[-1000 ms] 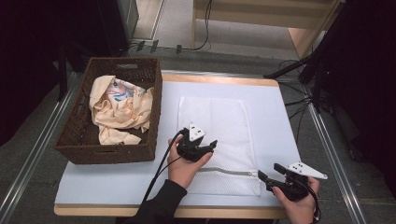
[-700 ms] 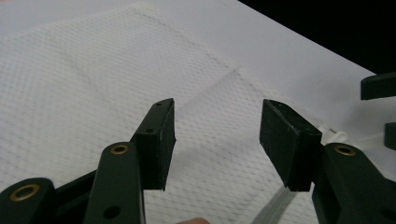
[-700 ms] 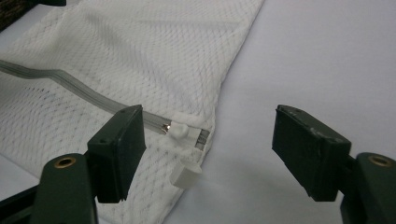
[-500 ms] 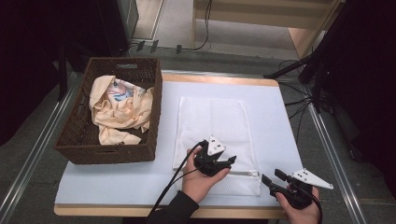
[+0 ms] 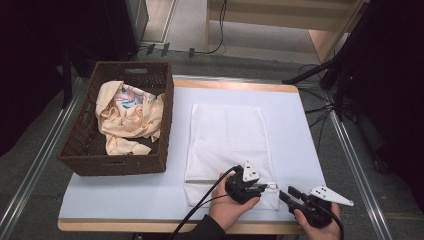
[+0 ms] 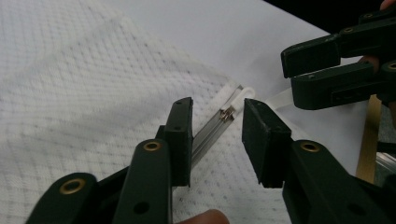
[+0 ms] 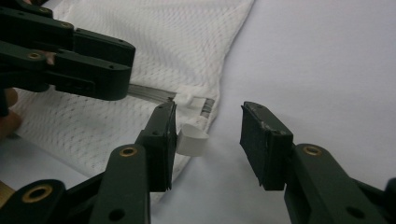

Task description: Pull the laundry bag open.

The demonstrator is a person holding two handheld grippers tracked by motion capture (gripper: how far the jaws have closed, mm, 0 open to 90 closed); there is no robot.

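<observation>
A white mesh laundry bag (image 5: 227, 135) lies flat on the table, its zipper (image 6: 210, 133) running along the near end. My left gripper (image 5: 267, 187) hovers low over the zipper's right end. Its jaws have just been closing and still stand open, with the metal zipper pull (image 6: 227, 113) between them and untouched. My right gripper (image 5: 286, 194) points left at the bag's near right corner. Its jaws have also been closing and remain open around a small white loop tab (image 7: 192, 139), which sits beside one jaw. The two grippers' tips are close together.
A dark wicker basket (image 5: 120, 165) stands at the left of the table with a cream cloth (image 5: 127, 117) crumpled inside. The pale table top (image 5: 125, 195) has a wooden front edge just behind my hands. Cables and stand legs lie on the floor beyond.
My left gripper has slid right and nearer along the bag, down to the zipper's end. Both pairs of jaws stand narrower than before. The right hand has stayed about where it was.
</observation>
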